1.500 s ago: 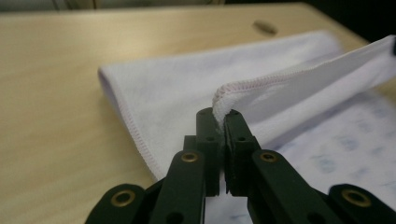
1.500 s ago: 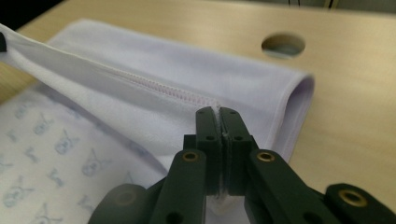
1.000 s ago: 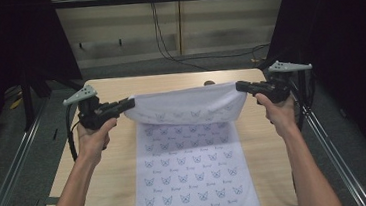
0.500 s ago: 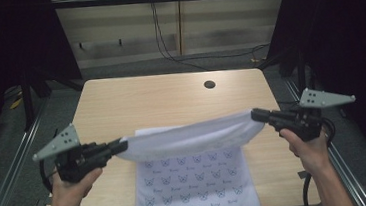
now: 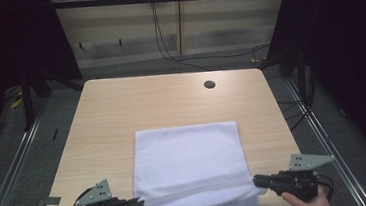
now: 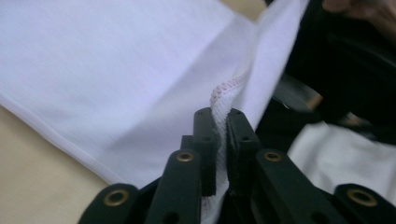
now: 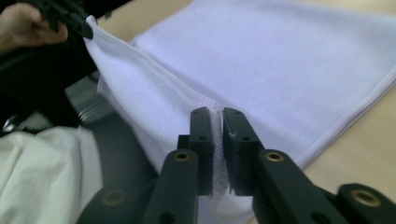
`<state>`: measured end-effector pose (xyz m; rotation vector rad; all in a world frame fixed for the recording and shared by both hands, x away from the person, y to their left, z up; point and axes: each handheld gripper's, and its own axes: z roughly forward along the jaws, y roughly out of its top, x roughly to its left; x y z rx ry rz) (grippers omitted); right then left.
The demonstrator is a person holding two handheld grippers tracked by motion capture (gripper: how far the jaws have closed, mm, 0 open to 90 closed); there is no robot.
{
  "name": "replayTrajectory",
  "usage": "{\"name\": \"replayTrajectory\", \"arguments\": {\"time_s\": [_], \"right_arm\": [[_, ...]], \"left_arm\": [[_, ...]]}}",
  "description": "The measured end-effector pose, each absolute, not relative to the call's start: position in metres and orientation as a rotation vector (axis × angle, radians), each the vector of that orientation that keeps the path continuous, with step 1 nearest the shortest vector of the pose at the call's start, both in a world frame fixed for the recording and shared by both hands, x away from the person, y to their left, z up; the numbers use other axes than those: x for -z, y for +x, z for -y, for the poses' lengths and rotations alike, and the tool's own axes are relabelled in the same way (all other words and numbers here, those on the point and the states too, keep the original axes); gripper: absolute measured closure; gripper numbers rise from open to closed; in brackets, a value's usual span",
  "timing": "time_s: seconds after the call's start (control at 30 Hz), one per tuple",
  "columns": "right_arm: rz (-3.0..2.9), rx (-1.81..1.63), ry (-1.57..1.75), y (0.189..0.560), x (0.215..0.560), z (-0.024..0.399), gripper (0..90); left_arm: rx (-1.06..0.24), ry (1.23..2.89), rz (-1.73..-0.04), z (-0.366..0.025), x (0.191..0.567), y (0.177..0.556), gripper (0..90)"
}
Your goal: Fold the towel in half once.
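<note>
Fold-over step: the white cloth (image 5: 188, 157) is doubled on the near half of the bench (image 5: 116, 109), near edge hanging over the bench's front.

Its hem is between the jaws of the left tool (image 5: 138, 204) and right tool (image 5: 256, 180); both have just been opening, pads barely touching.

Corners should be laid square on the lower layer before being let go, then withdrawn sideways.

Cloth: plain white, stitched hem, top smooth.

A light wooden table (image 5: 121, 113) (round hole near its far edge) bears a folded white cloth (image 5: 188, 155)
</note>
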<state>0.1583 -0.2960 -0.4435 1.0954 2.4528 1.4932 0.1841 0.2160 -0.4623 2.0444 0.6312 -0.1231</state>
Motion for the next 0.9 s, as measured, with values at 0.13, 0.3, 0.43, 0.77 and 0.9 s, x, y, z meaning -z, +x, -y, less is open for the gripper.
{"name": "replayTrajectory", "arguments": {"time_s": [0.13, 0.3, 0.43, 0.77, 0.9], "right_arm": [[-2.541, -1.485, 1.074, 0.141, 0.454, 0.294, 74.9], [-2.542, -1.521, 1.074, 0.131, 0.453, 0.299, 67.7], [-2.48, -1.485, 1.123, 0.149, 0.455, 0.303, 69.2], [-2.472, -1.361, 1.125, 0.235, 0.465, 0.272, 63.1], [-2.497, -1.274, 1.105, 0.265, 0.471, 0.256, 63.4]], "left_arm": [[0.236, 2.073, -0.552, -0.207, 0.46, 0.18, 76.2], [0.24, 2.016, -0.554, -0.217, 0.458, 0.18, 70.7], [0.159, 1.993, -0.627, -0.223, 0.46, 0.2, 70.6], [0.036, 2.005, -0.807, -0.213, 0.473, 0.278, 70.5], [0.001, 2.016, -0.836, -0.2, 0.474, 0.312, 71.2]]}}
